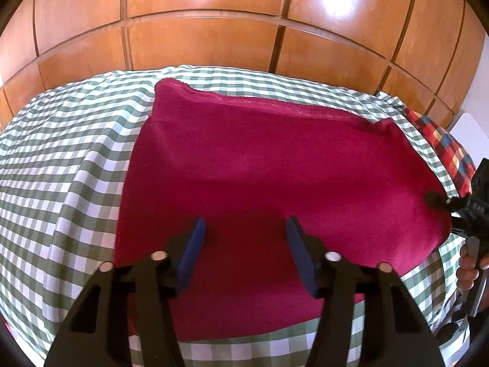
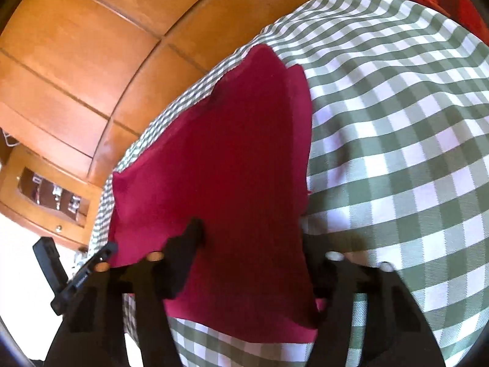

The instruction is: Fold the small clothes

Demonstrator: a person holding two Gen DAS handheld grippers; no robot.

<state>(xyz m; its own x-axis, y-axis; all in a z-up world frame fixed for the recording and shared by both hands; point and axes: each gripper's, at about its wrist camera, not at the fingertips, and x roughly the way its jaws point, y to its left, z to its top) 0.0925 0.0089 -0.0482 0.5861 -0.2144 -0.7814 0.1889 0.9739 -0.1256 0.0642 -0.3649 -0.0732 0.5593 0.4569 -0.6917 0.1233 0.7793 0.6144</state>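
A crimson garment (image 1: 269, 171) lies spread flat on a bed with a green and white checked cover (image 1: 61, 165). My left gripper (image 1: 246, 253) is open, its blue pads just above the garment's near part. My right gripper (image 2: 250, 244) is open and low over the garment (image 2: 238, 165), its left finger (image 2: 186, 244) on top of the cloth and its right finger hidden under the garment's right edge. The right gripper also shows in the left wrist view (image 1: 440, 203) at the garment's right edge.
A wooden panelled wardrobe (image 1: 214, 30) stands behind the bed. A red plaid cloth (image 1: 443, 150) lies at the bed's far right corner. A wooden nightstand (image 2: 45, 189) stands left of the bed in the right wrist view.
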